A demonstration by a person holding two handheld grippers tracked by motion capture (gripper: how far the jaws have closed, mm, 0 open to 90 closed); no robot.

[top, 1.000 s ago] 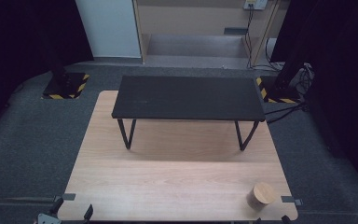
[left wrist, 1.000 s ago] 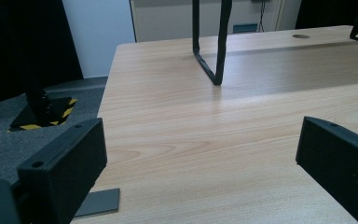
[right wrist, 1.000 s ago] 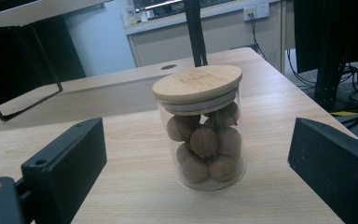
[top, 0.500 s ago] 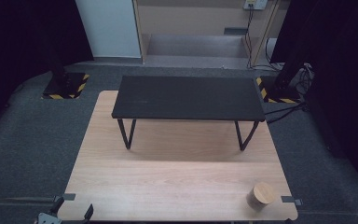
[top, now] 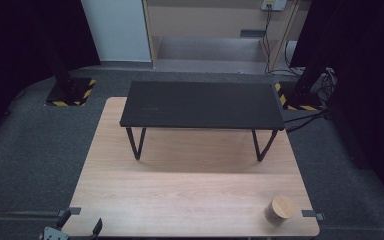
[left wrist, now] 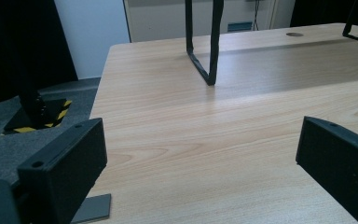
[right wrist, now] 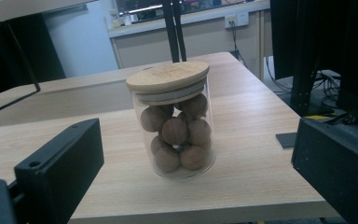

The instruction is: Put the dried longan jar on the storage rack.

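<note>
Glass jar (right wrist: 175,122) with a bamboo lid (right wrist: 168,77) stands upright on the light wood table (right wrist: 242,116), holding round brown balls (right wrist: 177,135). It sits ahead of the right gripper (right wrist: 200,172), between the lines of its fingers (right wrist: 60,165), apart from both; these fingers are spread and hold nothing. The left gripper (left wrist: 200,163) sits low at the table's near left corner, fingers (left wrist: 65,161) likewise spread and released, bare table between them. Ahead of them stands a leg of the black raised shelf (left wrist: 209,51).
</note>
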